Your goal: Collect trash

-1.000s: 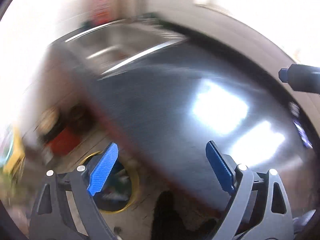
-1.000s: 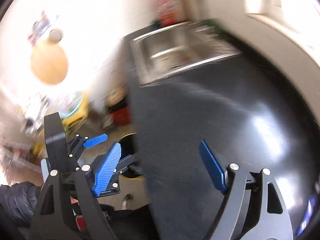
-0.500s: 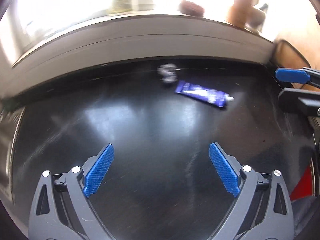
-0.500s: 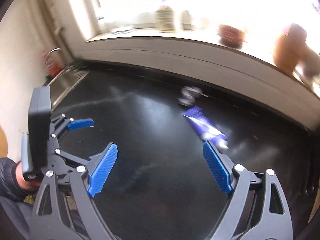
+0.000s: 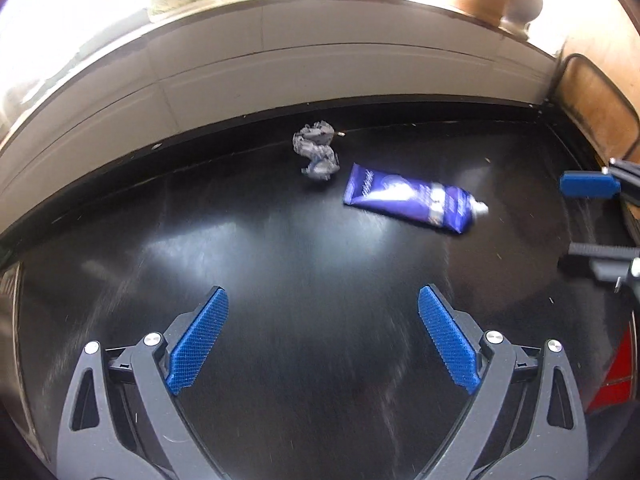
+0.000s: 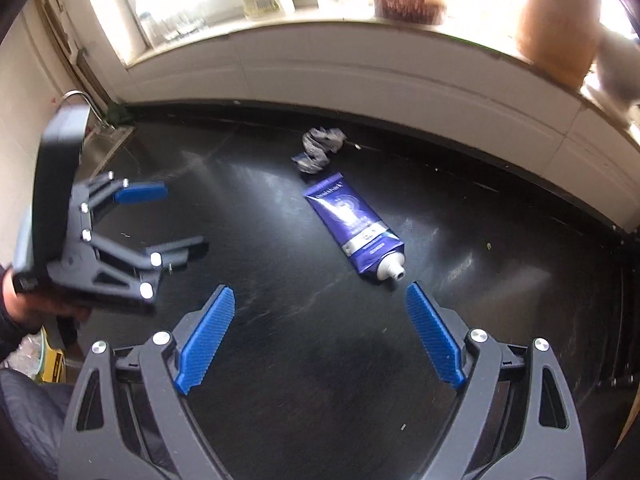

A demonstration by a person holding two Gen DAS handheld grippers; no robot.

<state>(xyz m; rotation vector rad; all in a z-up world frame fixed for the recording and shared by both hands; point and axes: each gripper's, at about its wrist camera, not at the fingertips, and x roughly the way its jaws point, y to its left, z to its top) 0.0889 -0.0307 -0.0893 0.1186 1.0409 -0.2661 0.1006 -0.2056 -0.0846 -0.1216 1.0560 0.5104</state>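
Note:
A purple squeezed tube (image 5: 412, 199) with no cap lies flat on the black countertop (image 5: 280, 280), and a crumpled grey wrapper (image 5: 316, 153) lies just behind it near the back wall. Both also show in the right wrist view: the tube (image 6: 354, 226) and the wrapper (image 6: 320, 148). My left gripper (image 5: 322, 312) is open and empty, well short of both. My right gripper (image 6: 320, 308) is open and empty, with its right finger close to the tube's nozzle. The left gripper (image 6: 160, 220) shows at the left of the right wrist view.
A cream tiled wall (image 6: 360, 68) and a window sill with jars and pots (image 6: 404, 0) run along the back. A sink with a tap (image 6: 100, 128) lies at the far left. A wooden tray (image 5: 592, 108) leans at the back right.
Both grippers swung from the sink end and the floor bin toward the back of the countertop, and over the last half second drew closer to the tube and wrapper. Both stayed open.

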